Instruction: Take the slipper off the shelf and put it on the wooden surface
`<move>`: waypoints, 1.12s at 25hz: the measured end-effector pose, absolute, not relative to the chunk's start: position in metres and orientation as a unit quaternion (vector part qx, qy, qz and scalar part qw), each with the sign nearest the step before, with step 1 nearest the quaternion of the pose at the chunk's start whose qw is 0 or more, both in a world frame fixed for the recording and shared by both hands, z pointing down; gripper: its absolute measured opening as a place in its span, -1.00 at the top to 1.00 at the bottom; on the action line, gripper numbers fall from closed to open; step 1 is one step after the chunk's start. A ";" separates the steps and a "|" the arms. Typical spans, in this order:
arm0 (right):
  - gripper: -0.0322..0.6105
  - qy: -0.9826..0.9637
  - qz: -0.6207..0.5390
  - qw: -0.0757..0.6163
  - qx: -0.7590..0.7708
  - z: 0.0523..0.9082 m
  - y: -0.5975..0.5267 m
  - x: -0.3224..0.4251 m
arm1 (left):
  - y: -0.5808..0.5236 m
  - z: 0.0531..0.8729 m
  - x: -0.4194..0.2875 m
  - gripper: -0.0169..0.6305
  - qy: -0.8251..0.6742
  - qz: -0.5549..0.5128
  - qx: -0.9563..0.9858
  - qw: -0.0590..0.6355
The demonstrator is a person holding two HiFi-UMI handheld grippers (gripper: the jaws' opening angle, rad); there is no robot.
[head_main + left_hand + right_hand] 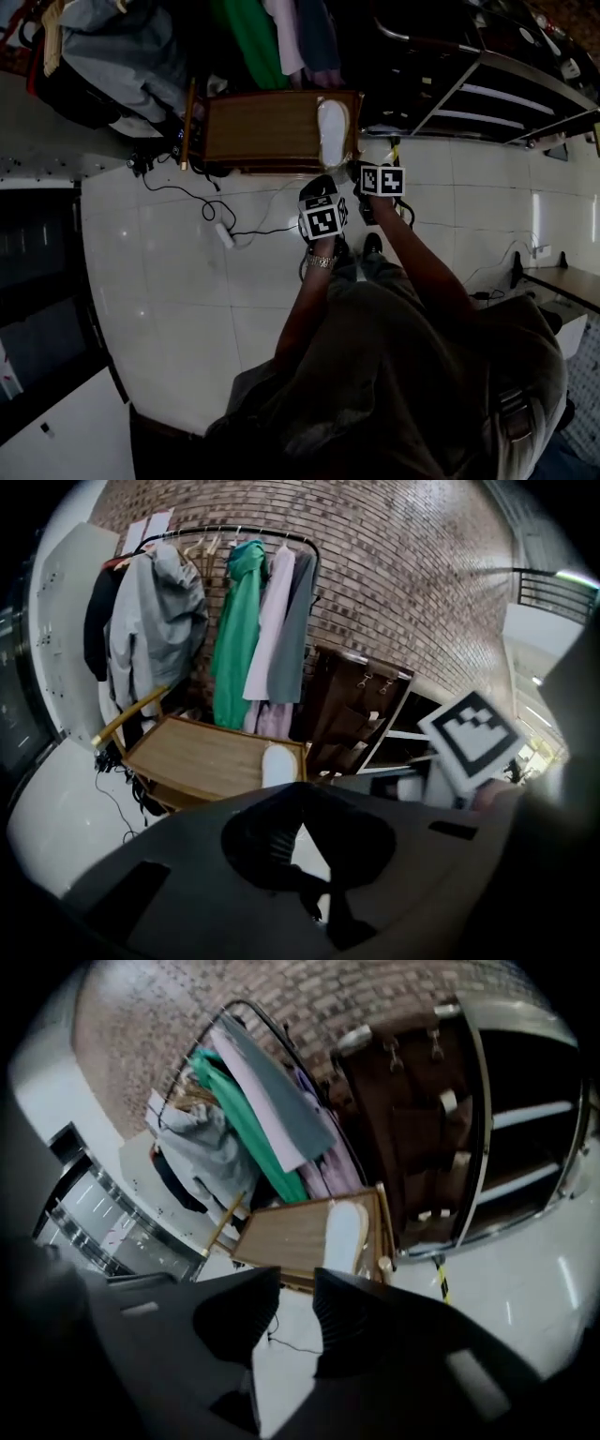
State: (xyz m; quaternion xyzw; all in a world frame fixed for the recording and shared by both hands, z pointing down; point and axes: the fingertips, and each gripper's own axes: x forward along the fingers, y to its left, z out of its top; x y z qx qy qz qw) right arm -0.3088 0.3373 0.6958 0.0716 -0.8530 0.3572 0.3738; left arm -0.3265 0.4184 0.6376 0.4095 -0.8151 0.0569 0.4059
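The white flat slipper [332, 131] lies on the brown wooden cart surface [262, 127], at its right end, lengthwise along the rim. Neither gripper touches it. The left gripper [323, 187] is held over the white tiled floor [187, 281], just short of the cart; its fingertips meet with nothing between them. The right gripper [362, 170] is just beside it, with its fingers a narrow gap apart and empty
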 end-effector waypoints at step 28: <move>0.68 -0.908 0.179 0.308 0.221 0.541 0.178 -0.142 | 0.209 0.535 -0.170 0.92 -0.726 0.117 0.586 0.341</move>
